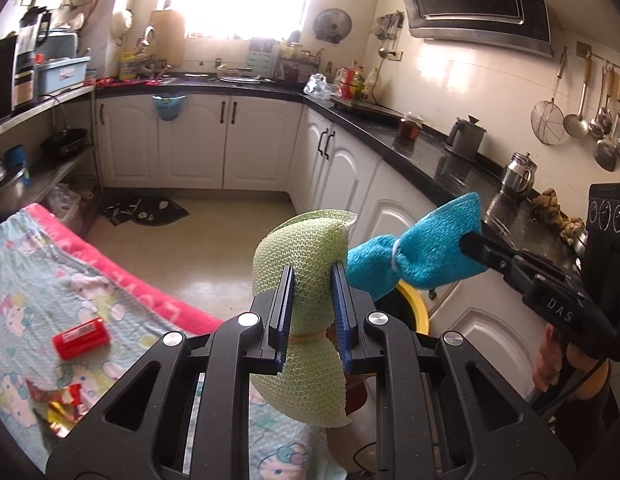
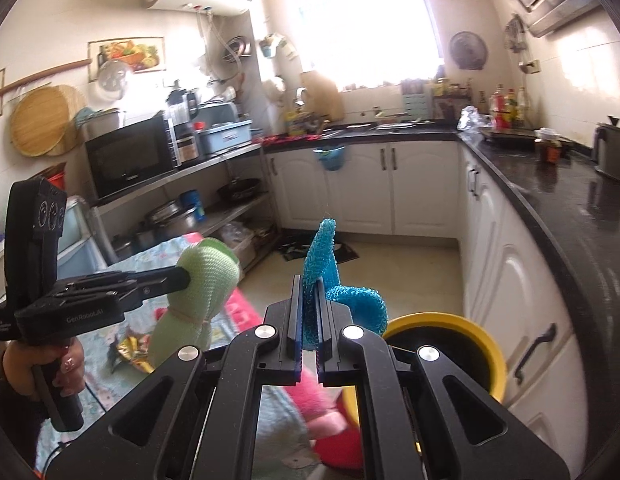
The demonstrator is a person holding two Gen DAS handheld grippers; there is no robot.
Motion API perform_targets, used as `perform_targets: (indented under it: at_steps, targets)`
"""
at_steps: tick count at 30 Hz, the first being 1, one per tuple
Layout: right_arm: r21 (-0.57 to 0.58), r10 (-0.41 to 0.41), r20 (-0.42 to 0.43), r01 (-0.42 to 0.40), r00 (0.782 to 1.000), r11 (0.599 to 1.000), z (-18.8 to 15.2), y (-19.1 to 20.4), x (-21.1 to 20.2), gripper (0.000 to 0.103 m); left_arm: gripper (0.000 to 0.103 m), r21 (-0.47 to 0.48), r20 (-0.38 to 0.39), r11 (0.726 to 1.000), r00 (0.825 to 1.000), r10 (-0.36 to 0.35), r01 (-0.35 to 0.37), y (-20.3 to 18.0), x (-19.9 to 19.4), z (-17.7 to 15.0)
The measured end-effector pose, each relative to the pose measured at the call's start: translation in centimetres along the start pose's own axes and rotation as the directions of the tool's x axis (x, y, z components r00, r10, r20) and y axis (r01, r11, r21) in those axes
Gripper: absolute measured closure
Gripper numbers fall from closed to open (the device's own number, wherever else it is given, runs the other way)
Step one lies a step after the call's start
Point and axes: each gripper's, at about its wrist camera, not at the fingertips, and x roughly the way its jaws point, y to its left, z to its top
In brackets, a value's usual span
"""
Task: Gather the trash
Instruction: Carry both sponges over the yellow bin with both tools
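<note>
My left gripper (image 1: 313, 277) is shut on a pale green mesh scrubber (image 1: 302, 246) tied at its waist with a rubber band. It holds the scrubber in the air past the table edge. My right gripper (image 2: 308, 285) is shut on a blue mesh scrubber (image 2: 323, 254), also banded in the middle, just above and left of a yellow-rimmed bin (image 2: 483, 346). In the left wrist view the right gripper (image 1: 469, 244) carries the blue scrubber (image 1: 437, 240) over the bin's yellow rim (image 1: 415, 304). The right wrist view shows the left gripper (image 2: 182, 277) with the green scrubber (image 2: 208, 278) over the table.
The table's cartoon-print cloth with pink border (image 1: 38, 280) holds a red canister (image 1: 81, 338) and crumpled foil wrappers (image 1: 60, 402). White cabinets under a black counter (image 1: 441, 160) run along the right. A shelf rack with pots (image 2: 190, 216) stands left, and a dark mat (image 1: 146, 209) lies on the floor.
</note>
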Motion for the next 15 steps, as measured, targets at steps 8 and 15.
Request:
perform_targets:
  at_steps: [8,15]
  targets:
    - [0.015,-0.123,0.001,0.122,0.992,0.992,-0.8,-2.9,-0.6,0.098,0.09,0.002,-0.022,0.999,0.999,-0.047,0.047,-1.7,3.5,-0.9]
    - [0.006,-0.218,-0.026,0.218,0.976,0.976,-2.2,-4.6,0.1,0.098,0.09,0.021,-0.066,0.998,0.996,-0.063,0.064,-3.4,7.2,-1.9]
